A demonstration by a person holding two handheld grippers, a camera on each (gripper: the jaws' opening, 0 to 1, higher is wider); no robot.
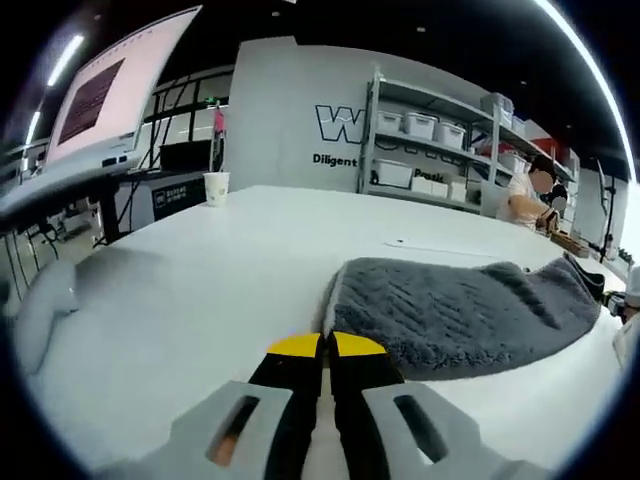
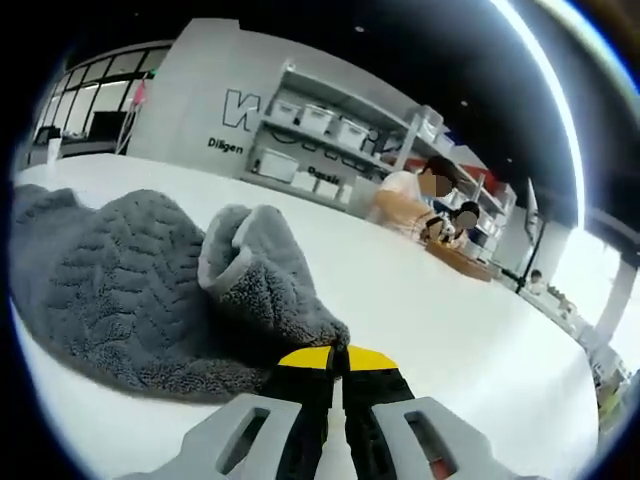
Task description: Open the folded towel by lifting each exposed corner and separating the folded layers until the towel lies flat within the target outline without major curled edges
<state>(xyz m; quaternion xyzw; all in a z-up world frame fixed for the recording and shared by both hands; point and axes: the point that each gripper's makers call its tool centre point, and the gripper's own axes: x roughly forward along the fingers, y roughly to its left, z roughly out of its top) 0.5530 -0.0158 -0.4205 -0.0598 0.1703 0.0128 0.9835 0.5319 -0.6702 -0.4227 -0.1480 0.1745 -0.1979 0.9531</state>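
**One corner gripped, the unfolding only begun**

One grey towel lies on the white table, bunched and layered. In the right gripper view a corner flap stands up out of the pile and curls over, showing its pale hemmed edge, and it runs down into the yellow tips of your right gripper. The jaws look closed together with the towel's edge pinched between them, though the contact itself is partly hidden by the pile.

In the left gripper view the towel lies just ahead and to the right of your left gripper, its near folded edge beside the tips. Those jaws are pressed together with nothing between them, apart from the cloth.

You are in the first lift, as I judge it: a corner is raised, the layers have not separated, and no target outline is visible on the table.

Next, you likely need to carry the held corner up and away from the pile so the top layer peels back. Part the left jaws and take the near folded edge, or pin it, so the towel does not drag.

Beyond the table stand shelves with bins, a paper cup and seated people.
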